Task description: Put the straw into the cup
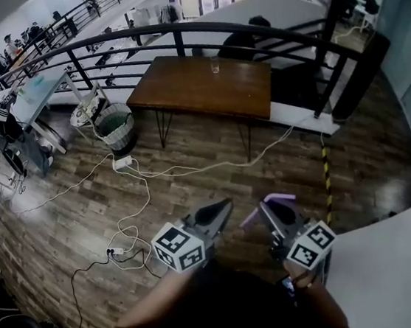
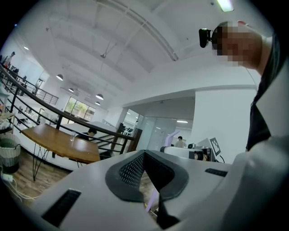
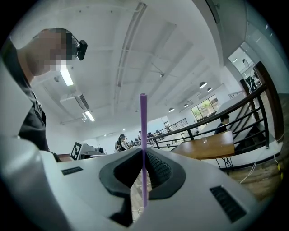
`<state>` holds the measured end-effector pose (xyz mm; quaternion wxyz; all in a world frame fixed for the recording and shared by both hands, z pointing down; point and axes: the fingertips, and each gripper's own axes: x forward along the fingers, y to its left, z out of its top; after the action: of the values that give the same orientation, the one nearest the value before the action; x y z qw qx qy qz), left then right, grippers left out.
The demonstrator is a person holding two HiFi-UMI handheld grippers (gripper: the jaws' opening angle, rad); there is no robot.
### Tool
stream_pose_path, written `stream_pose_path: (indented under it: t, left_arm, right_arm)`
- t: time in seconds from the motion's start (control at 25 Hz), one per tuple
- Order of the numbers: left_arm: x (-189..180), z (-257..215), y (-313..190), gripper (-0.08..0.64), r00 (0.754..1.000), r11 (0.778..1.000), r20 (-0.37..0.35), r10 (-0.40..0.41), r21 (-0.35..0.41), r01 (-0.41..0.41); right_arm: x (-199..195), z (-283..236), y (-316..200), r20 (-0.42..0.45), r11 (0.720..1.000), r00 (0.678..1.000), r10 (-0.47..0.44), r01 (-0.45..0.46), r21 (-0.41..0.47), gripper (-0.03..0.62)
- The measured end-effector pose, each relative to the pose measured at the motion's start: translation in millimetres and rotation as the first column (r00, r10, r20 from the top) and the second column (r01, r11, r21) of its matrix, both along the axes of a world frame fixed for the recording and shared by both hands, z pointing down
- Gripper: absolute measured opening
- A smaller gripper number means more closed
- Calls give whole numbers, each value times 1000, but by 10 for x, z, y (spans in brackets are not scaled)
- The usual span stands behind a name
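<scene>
The right tool point(image 3: 143, 153) is clamped on a thin purple plastic straw point(image 3: 143, 126) that stands upright between its pads. The left tool point(image 2: 144, 155) is closed, holding nothing. The clear glass cup point(image 1: 214, 65) stands on the brown wooden surface point(image 1: 205, 96) — well apart from both tools.

The straw point(image 3: 143, 135) is purple. The right gripper point(image 3: 143, 155) is light grey, with black pads covered in rows of tiny bumps. The left gripper point(image 2: 144, 158) is the same grey and black. The marker cubes point(image 1: 178, 246) have black and white squares. The far table point(image 1: 203, 85) is brown. The floor point(image 1: 368, 154) is brown wood stripes, with a yellow and black striped line point(image 1: 327, 182) on the right. The basket point(image 1: 121, 139) on the left is white, green inside.
</scene>
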<state>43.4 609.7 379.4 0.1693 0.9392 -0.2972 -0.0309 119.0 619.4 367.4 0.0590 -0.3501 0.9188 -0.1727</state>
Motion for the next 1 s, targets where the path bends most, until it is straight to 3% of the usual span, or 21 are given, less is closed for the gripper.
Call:
stream_pose_path:
  t: [0.36, 1.0]
  left_arm:
    - [-406, 65, -463, 11, 1000, 1000, -22, 12, -11, -12]
    - [-1563, 19, -1503, 11, 997, 998, -20, 69, -6, -69]
  right_arm:
    - [-406, 97, -472, -9, 999, 1000, 15, -16, -41, 31]
    - [-1680, 55, -1598, -17, 999, 1000, 13, -14, -39, 31]
